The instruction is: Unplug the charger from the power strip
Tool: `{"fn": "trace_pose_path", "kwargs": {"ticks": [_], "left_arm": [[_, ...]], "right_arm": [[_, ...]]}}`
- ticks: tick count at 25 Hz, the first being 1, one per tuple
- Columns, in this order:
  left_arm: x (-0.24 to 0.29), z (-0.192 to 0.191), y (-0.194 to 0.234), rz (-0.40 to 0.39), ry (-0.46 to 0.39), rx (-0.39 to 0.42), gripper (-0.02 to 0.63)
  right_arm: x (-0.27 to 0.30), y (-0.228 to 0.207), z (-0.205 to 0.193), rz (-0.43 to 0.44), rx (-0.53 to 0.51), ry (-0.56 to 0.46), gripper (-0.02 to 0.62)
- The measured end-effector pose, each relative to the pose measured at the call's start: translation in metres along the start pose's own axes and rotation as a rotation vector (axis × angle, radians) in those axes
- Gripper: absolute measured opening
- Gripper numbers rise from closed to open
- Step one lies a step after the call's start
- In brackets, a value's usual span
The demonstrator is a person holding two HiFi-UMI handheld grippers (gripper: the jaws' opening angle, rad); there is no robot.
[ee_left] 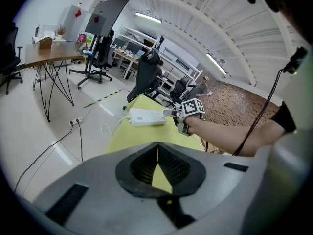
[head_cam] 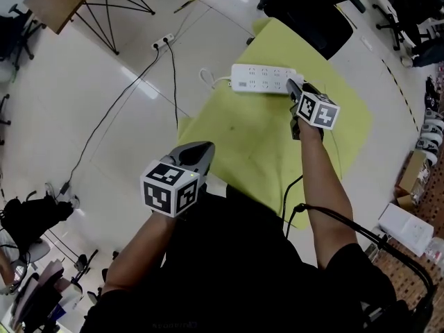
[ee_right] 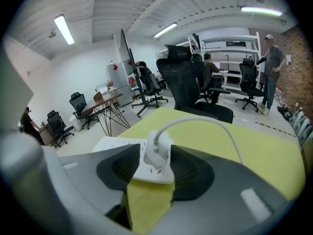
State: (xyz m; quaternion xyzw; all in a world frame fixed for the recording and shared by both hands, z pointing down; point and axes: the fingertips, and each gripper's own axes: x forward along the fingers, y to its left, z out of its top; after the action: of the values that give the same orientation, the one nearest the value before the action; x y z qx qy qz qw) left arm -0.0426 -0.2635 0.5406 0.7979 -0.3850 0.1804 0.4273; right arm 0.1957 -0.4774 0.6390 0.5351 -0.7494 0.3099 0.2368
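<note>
In head view the right gripper (head_cam: 293,87), jaws apart, hides the boxy white charger (ee_right: 157,151) at the strip's (head_cam: 260,78) end. The left gripper (head_cam: 202,149) is closed and empty.

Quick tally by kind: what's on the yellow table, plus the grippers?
Power strip: 1
Charger: 1
Grippers: 2, left gripper and right gripper
Total: 4
</note>
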Motion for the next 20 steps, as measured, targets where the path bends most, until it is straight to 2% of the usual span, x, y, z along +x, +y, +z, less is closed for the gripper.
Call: {"fn": "trace_pose_path", "kwargs": {"ticks": [2,3,16,20], "left_arm": [[-0.001,0.0,0.001,0.004,-0.002,-0.001,0.005],[-0.002,0.0,0.002,0.006,-0.002,-0.001,0.005],[-0.012,0.002,0.004,0.01,-0.025,0.01,0.005],[-0.013,0.003,0.003,0.011,-0.031,0.018,0.005]], "right_arm": [[-0.001,-0.001,0.001,-0.01,0.011,-0.004,0.143],[-0.002,-0.002,0.001,-0.016,0.015,-0.006,0.137],[-0.023,0.002,0.014,-0.015,-0.002,-0.063,0.138],[-0.038,0.011,0.015,0.013,0.0,-0.072,0.138]]}}
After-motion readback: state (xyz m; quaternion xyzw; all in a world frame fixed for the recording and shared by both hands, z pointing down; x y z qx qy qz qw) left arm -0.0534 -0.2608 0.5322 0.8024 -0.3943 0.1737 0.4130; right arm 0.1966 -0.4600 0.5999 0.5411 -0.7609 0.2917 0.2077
